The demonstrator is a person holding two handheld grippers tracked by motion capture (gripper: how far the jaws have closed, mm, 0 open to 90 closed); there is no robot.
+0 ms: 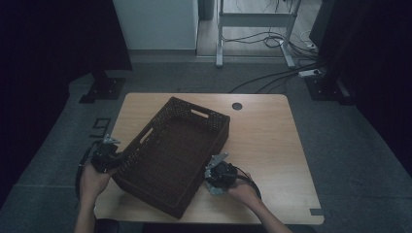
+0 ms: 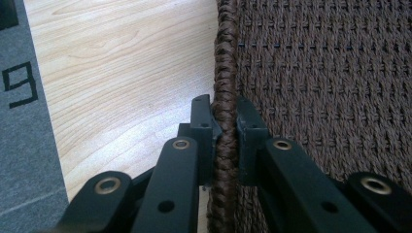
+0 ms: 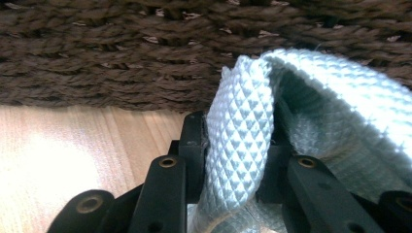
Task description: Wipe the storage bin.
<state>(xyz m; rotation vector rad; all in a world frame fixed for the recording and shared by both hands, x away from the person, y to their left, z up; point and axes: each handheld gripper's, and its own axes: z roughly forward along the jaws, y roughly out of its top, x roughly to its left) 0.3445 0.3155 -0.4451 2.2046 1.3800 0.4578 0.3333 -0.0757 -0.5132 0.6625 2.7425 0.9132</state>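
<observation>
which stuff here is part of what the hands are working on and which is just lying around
In the job:
- woven basket, its rim clamped by the left gripper
- pale blue cloth, pinched in the right gripper beside the basket's wall

Just there:
- table itself
- round dark cap in the tabletop
- cables on the floor beyond
</observation>
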